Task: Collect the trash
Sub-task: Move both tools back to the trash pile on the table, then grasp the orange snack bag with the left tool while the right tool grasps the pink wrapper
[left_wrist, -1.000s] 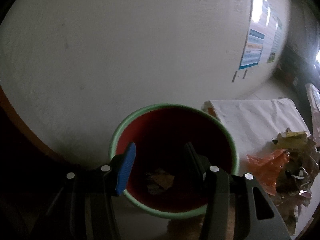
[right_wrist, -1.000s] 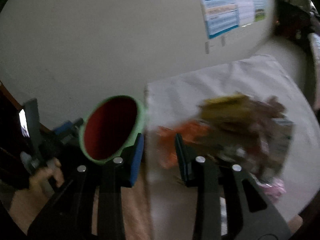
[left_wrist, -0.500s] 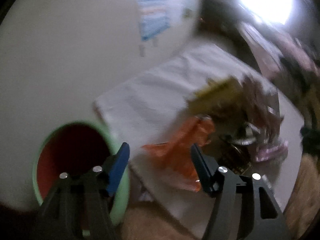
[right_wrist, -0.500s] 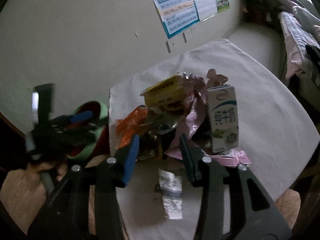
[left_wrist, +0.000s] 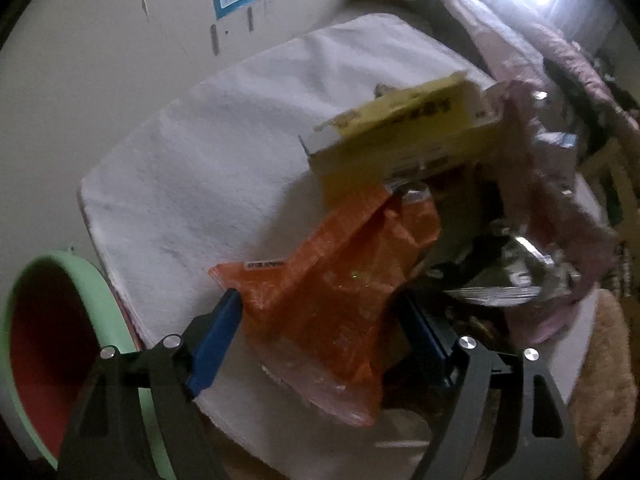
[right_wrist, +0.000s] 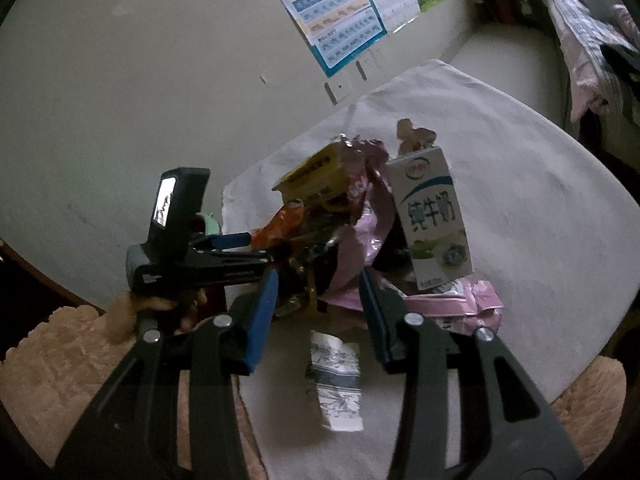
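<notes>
A white cloth (right_wrist: 500,184) covers the surface, which stands against a pale wall (right_wrist: 140,80) with a printed poster (right_wrist: 344,12) taped to it. Clothing hangs at the far right of the room, and a fuzzy tan fabric (right_wrist: 52,364) lies along the surface's near edge.

The trash sits in a heap towards the left edge of the surface: an orange wrapper (left_wrist: 340,280), a yellow box (left_wrist: 404,136) propped on top, a crumpled pink bag (right_wrist: 372,232), silvery foil (left_wrist: 516,268), and a white milk carton (right_wrist: 432,216) standing upright on the right side of the heap. A small printed paper scrap (right_wrist: 336,380) lies apart from it, close to the near edge. A green bucket (left_wrist: 100,300) with a red inside stands just off the surface's left edge, its mouth tipped toward the camera.

The left gripper (left_wrist: 320,328) points steeply down at the heap's left side. Its jaws are opening, and the orange wrapper lies between them; the pads do not press it. In the right wrist view a hand (right_wrist: 160,308) grips the handle of this gripper from below.

The right gripper (right_wrist: 320,304) tilts down over the near edge, jaws partly spread with nothing pinched; the paper scrap lies on the cloth below and between them, and the heap is just beyond their tips.
</notes>
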Demonstrator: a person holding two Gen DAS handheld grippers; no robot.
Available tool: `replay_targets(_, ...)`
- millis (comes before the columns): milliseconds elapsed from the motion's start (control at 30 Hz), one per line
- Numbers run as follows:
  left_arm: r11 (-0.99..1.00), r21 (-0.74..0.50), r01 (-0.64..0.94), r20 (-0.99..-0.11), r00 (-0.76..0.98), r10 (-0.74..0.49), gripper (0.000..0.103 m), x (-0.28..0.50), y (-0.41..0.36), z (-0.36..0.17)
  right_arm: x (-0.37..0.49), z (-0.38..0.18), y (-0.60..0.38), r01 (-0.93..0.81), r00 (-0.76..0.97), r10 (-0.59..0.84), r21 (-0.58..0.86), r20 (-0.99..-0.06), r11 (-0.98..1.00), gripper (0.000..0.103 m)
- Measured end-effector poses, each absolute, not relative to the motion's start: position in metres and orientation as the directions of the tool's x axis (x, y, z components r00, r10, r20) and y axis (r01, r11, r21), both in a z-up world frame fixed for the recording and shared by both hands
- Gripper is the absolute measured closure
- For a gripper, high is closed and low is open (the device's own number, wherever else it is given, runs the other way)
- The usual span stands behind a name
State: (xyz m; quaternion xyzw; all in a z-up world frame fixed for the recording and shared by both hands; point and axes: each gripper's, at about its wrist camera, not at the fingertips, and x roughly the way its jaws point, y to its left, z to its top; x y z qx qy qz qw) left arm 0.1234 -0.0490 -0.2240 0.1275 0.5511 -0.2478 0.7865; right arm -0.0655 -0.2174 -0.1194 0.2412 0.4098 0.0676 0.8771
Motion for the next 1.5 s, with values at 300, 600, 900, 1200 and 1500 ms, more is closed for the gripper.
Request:
replay_targets(300,0.856,-0.063,0.513,-0.921,0.3,-0.248,0.039,0.119,-0.051,-0.218,-0.066,-0.13,-0.233,0.124,0.65,0.319,0.51,-0.69,0.851,0.061)
replay_targets(600,0.898,-0.109,0.425,-0.881,0.376,-0.286,0.059,0.097,-0.028,-0.187,-0.064,-0.133,-0.23,0.134,0.637,0.31,0.498,-0.706,0.857,0.061)
replay_targets(900,0.923,-0.192,0.333,-0.822,0.46,-0.337,0.096,0.071,0.001,-0.14,-0.062,-0.138,-0.229,0.16,0.626,0.297,0.492,-0.721,0.856,0.061)
replay_targets(1200,0.91,-0.171,0.377,-0.865,0.385,-0.322,0.051,0.069,-0.008,-0.165,-0.063,-0.139,-0.228,0.161,0.619,0.296,0.487,-0.727,0.859,0.061)
replay_targets(1500,0.908,-0.164,0.386,-0.879,0.361,-0.312,0.04,0.077,-0.007,-0.182,-0.062,-0.141,-0.229,0.172,0.612,0.295,0.487,-0.734,0.856,0.061)
